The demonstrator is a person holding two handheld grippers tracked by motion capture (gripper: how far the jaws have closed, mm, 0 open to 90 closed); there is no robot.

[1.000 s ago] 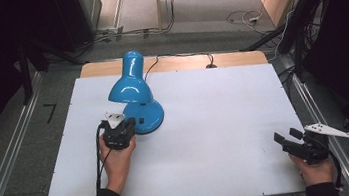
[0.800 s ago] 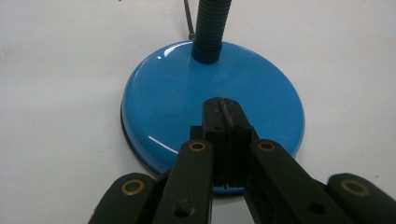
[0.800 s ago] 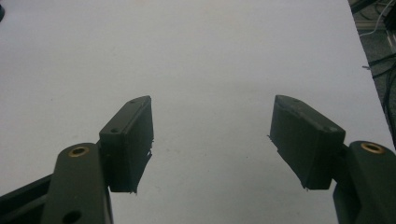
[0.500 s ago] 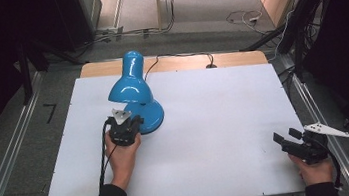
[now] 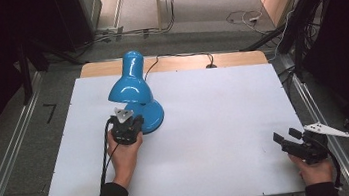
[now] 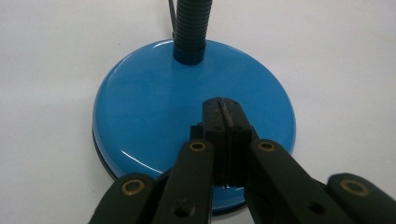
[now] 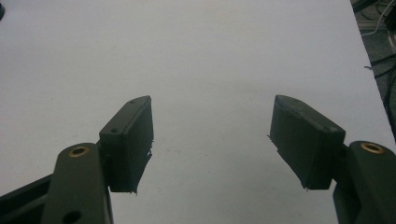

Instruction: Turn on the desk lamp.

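A glossy blue desk lamp [image 5: 130, 85] stands on the white table [image 5: 214, 113], shade pointing to the far side. Its round base [image 6: 154, 107] carries a ribbed dark-blue neck [image 6: 191, 28]. My left gripper [image 5: 126, 121] hovers over the near part of the base [image 5: 151, 118], jaws pressed together with nothing between them; in the left gripper view the left gripper [image 6: 224, 109] has its tips above the base's top. My right gripper [image 5: 284, 141] rests near the table's front right corner, held by a hand. In the right gripper view the right gripper [image 7: 212, 135] stands wide open over bare table.
The lamp's black cord [image 5: 177, 57] runs off the back of the table across a wooden strip [image 5: 238, 59]. Metal rails [image 5: 13, 153] flank the table on both sides. Cables [image 5: 243, 16] lie on the floor behind.
My left gripper has moved forward and to the right, from beside the lamp's base to over it. The right gripper has stayed put.
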